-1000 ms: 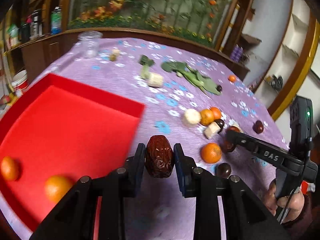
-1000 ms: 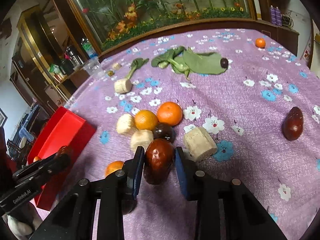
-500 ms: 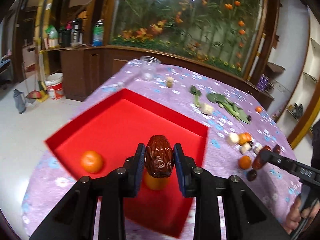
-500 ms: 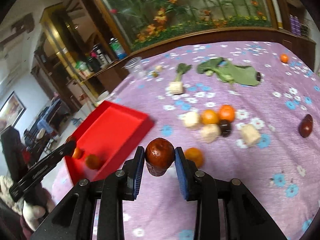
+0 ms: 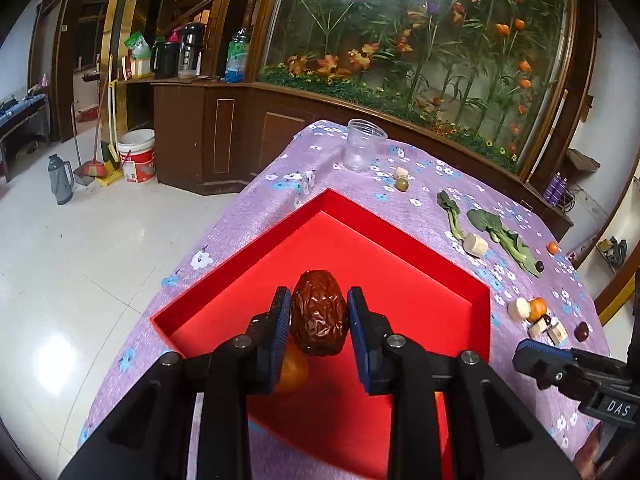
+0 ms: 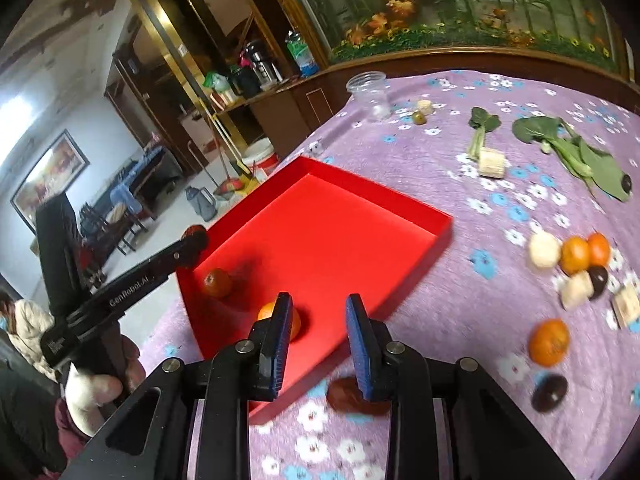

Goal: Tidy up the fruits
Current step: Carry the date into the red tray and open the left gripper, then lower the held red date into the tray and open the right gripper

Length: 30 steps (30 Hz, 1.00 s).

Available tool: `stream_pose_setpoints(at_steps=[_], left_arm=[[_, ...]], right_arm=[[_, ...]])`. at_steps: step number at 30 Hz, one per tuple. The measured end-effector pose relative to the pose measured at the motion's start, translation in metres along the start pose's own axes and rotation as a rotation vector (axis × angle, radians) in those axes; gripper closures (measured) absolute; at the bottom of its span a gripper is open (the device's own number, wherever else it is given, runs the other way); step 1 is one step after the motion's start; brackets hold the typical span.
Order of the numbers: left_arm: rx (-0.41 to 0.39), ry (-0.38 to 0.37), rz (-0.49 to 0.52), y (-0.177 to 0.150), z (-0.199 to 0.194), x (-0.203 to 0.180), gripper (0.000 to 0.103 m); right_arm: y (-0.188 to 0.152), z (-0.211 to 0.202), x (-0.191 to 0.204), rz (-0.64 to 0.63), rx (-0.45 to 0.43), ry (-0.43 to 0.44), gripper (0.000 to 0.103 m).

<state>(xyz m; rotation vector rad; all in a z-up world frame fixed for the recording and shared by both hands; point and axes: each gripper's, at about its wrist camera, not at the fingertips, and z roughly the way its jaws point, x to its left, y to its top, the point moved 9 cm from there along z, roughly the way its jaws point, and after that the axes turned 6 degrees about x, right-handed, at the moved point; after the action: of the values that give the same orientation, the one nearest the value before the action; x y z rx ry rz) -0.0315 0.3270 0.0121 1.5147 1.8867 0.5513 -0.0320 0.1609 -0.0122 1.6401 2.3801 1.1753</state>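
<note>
My left gripper (image 5: 319, 314) is shut on a wrinkled red date (image 5: 319, 318) and holds it above the red tray (image 5: 400, 248). An orange (image 5: 292, 368) lies in the tray below it. My right gripper (image 6: 320, 320) is open and empty over the tray's near corner. A blurred dark red date (image 6: 352, 396) lies on the purple cloth just outside the red tray (image 6: 400, 204), below the right finger. The tray holds a small red fruit (image 6: 217, 283) and an orange (image 6: 280, 318). The left gripper (image 6: 192, 240) shows at the tray's left edge.
Oranges (image 6: 548, 342), dark fruits (image 6: 549, 392) and pale chunks (image 6: 576, 290) lie on the flowered cloth right of the tray. Greens (image 6: 576, 152) and a clear cup (image 6: 370, 90) sit farther back. The table edge drops to the floor on the left.
My left gripper carried its date over the tray and rose. My right gripper opened and its date dropped onto the cloth beside the tray.
</note>
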Motion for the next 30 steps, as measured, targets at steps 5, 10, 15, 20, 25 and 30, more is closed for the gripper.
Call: stream_pose_setpoints(at_steps=[5,10,15,20,25,30], left_arm=[[0.047,0.011,0.010,-0.002,0.020,0.003,0.075],[0.070,-0.007,-0.023,-0.003,0.030,0.004,0.070],[0.048,-0.018,-0.041,-0.001,0.016,0.000,0.058],[0.018,-0.034,-0.071,-0.002,-0.003,0.001,0.052],[0.005,-0.053,-0.091,-0.009,-0.013,0.000,0.052],[-0.003,-0.066,-0.106,-0.014,-0.021,0.004,0.052]], right_arm=[[-0.021,0.001,-0.008,-0.068,0.060,-0.011,0.072],[-0.048,0.011,-0.016,-0.172,0.125,-0.062,0.071],[-0.053,0.032,-0.011,-0.319,0.159,-0.163,0.060],[-0.059,0.035,-0.016,-0.348,0.159,-0.183,0.059],[-0.066,0.025,-0.017,-0.353,0.156,-0.198,0.061],[-0.053,0.006,-0.029,-0.256,0.106,-0.184,0.071]])
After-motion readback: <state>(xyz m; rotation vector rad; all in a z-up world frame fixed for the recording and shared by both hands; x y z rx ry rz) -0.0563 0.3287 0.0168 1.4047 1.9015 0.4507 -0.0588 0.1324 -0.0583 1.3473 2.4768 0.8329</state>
